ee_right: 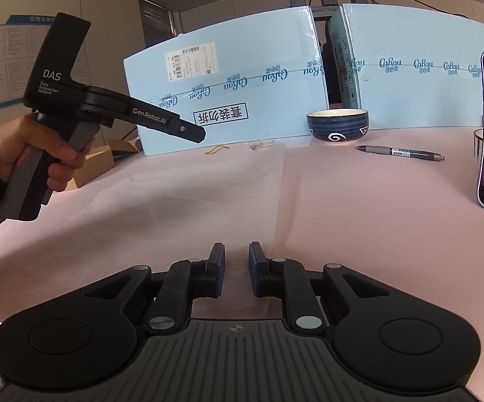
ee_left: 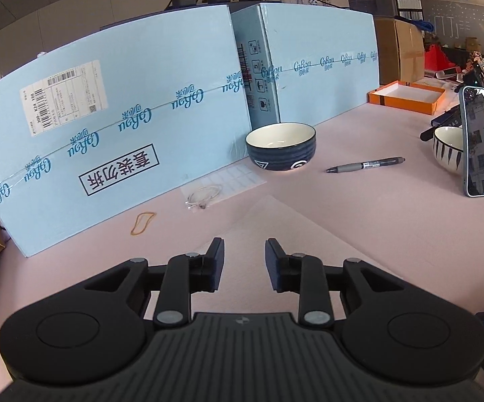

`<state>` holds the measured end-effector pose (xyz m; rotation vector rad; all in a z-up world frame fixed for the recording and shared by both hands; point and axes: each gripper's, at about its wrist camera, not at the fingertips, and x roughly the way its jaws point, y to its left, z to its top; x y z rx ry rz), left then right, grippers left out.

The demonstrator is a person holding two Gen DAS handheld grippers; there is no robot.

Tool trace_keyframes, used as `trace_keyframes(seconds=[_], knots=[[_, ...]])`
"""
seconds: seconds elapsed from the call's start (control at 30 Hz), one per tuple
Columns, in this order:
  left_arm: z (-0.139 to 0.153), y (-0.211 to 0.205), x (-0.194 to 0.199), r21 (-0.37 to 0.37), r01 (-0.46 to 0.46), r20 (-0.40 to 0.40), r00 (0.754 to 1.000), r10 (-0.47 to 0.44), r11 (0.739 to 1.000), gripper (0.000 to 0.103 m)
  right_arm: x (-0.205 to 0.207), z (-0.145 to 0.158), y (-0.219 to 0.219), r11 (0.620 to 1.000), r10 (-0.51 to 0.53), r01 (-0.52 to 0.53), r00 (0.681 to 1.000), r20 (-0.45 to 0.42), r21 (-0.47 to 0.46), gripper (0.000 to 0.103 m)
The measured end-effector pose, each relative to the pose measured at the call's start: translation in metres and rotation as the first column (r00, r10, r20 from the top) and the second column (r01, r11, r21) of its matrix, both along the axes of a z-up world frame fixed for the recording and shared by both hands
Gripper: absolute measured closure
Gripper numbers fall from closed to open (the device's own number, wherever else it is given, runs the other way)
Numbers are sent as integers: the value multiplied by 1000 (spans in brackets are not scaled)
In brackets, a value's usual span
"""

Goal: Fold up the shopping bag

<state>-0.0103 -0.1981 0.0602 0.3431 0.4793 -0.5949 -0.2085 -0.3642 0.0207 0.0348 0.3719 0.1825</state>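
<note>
My shopping bag (ee_right: 188,207) lies flat on the desk (ee_right: 376,221), its long side running toward the blue boxes (ee_right: 235,77) at 12 o'clock. My left gripper (ee_left: 244,261) and right gripper (ee_right: 237,268) have fingers apart, holding nothing. Pen (ee_right: 399,151) and bowl (ee_right: 337,124) sit at 1 o'clock.

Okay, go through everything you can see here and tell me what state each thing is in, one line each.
Shopping bag: lying flat on the table, not gripped.
Left gripper: open, empty, above the bag's corner.
Right gripper: open with a narrower gap, empty.
Dark blue bowl: upright, looks empty.
Pen: lying flat on the table.
Phone: propped upright, screen lit.
Striped bowl: upright, partly hidden behind the phone.
Rubber band: loose on the table.
</note>
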Motion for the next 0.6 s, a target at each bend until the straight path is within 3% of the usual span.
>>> trace_keyframes(seconds=[0.2, 0.4, 0.6], knots=[[-25, -50, 20, 80, 57, -36, 998, -54, 995, 78, -5, -3, 4, 999, 2, -1, 999, 32, -38, 88], [-46, -65, 36, 135, 28, -35, 999, -23, 990, 78, -7, -4, 4, 999, 13, -11, 999, 43, -49, 88], [-48, -68, 53, 145, -16, -16, 1000, 19, 989, 78, -8, -6, 3, 999, 16, -13, 998, 58, -45, 88]])
